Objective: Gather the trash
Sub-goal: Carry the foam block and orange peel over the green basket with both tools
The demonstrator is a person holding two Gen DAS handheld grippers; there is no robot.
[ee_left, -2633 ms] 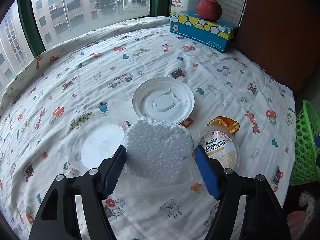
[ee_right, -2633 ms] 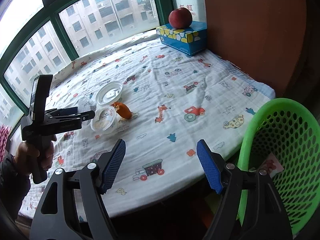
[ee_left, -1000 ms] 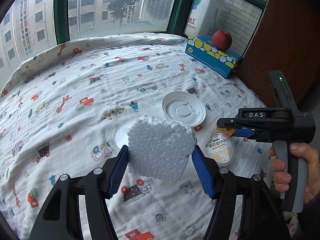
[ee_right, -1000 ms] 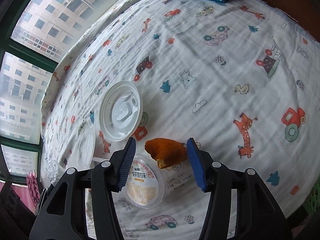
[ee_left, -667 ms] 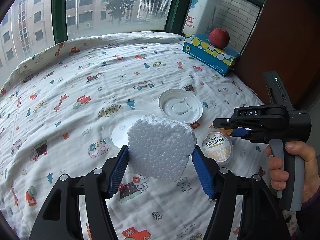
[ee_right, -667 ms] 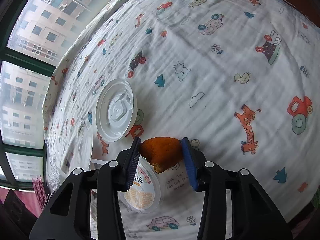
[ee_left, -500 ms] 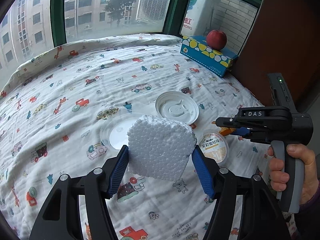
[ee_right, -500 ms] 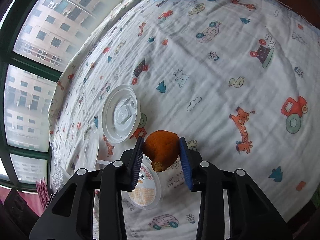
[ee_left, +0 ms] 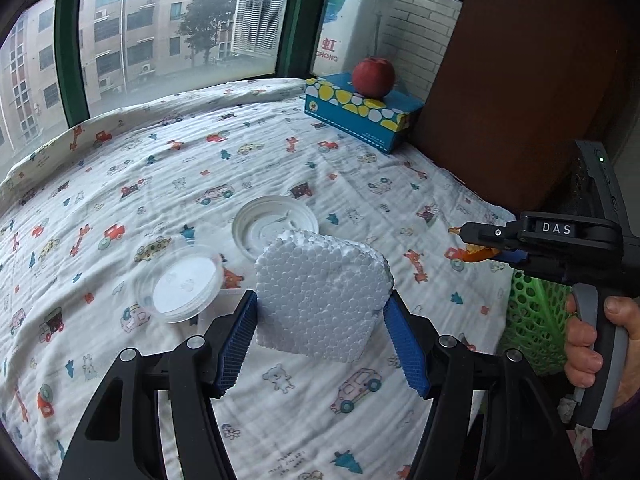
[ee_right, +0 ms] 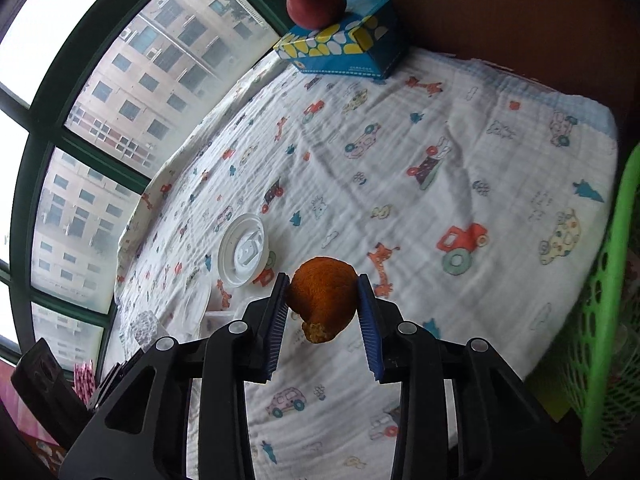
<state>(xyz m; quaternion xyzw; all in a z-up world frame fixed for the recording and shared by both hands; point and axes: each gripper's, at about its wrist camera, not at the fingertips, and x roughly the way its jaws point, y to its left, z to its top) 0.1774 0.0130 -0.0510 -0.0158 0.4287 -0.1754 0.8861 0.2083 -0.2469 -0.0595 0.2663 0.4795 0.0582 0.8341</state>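
Jaws of the left gripper are clamped on a white foam block, held clear above the printed cloth. To its left lies a clear lid; behind it, a white lid. Right gripper pinches an orange peel above the cloth, beside the green basket.

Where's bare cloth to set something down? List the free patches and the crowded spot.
Free: the wide cloth between the window and the white lid, and the stretch between the lid and the tissue box. Also the near edge beside the green basket. Crowded: around the lid and the clear lid.
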